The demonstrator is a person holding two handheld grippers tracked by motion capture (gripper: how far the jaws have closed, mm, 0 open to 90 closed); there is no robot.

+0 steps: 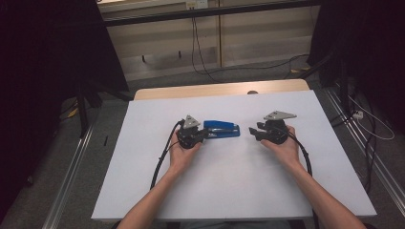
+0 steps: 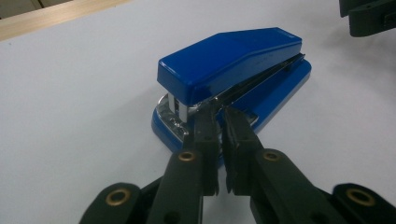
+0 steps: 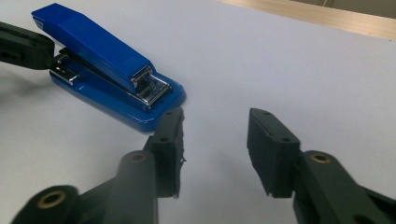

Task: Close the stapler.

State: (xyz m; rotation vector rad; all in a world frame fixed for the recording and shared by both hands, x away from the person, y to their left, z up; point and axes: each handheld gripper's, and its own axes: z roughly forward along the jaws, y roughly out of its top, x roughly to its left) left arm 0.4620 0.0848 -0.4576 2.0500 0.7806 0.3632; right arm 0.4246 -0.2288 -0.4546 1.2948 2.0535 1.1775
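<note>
Blue stapler (image 1: 221,129) lies flat mid-bench on the white bench (image 1: 229,186), between the two hands, its long axis running left-right.

Risks from here:
- Left gripper (image 2: 219,122) is at the stapler's left end with almost no gap between its jaws. If it pushes in like that the tips could wedge under the lid or shove the stapler right, since nothing is pinning it.
- Right gripper (image 3: 215,122) sits just off the right, staple-mouth end. A sideways nudge from its near jaw would spin the stapler on the smooth surface.
- Glossy plastic shell — a grab across the sloped lid would likely slip.

Gripper state: left one nearly closed, tips right at the stapler's end, holding nothing that I can see. Right one roughly half open, empty, jaws clear of the stapler.
</note>
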